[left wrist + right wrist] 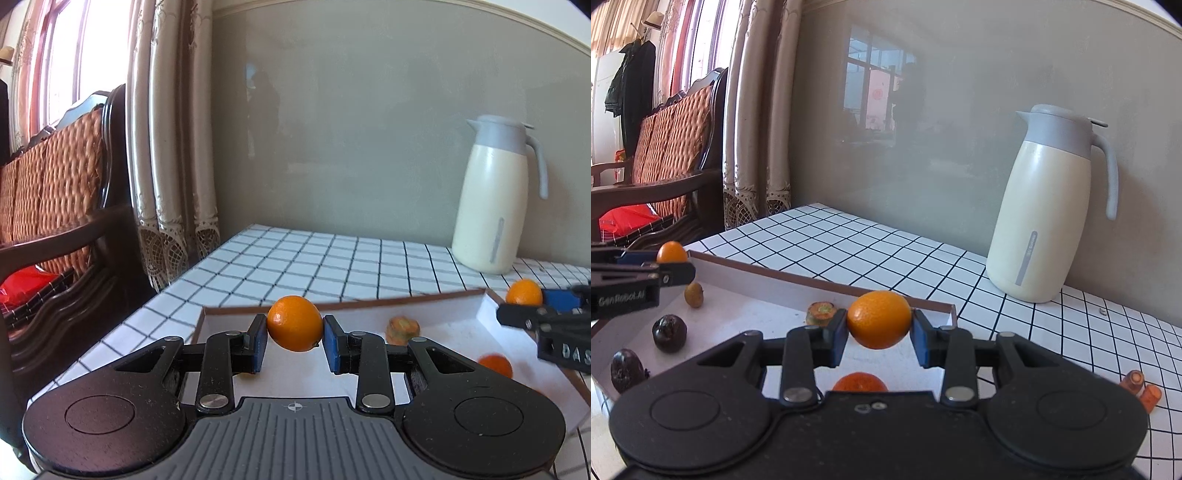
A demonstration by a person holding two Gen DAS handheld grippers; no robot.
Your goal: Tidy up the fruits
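Observation:
My left gripper (295, 326) is shut on an orange (294, 323), held above the near left part of a white tray with a brown rim (332, 304). My right gripper (879, 321) is shut on a second orange (879, 319) above the tray's (775, 275) right end. Each view shows the other gripper at its edge: the right gripper (528, 302) with its orange (523, 291), the left gripper (670, 262) with its orange (671, 252). In the tray lie a third orange (860, 382), a carrot stub (822, 312), two dark fruits (669, 333) and a small yellowish fruit (693, 294).
A cream jug with a grey lid (1041, 221) stands at the back right of the checked tablecloth (886, 251). Two carrot pieces (1141, 387) lie on the cloth right of the tray. A wooden bench (55, 206) and curtains (170, 147) are beyond the table's left edge.

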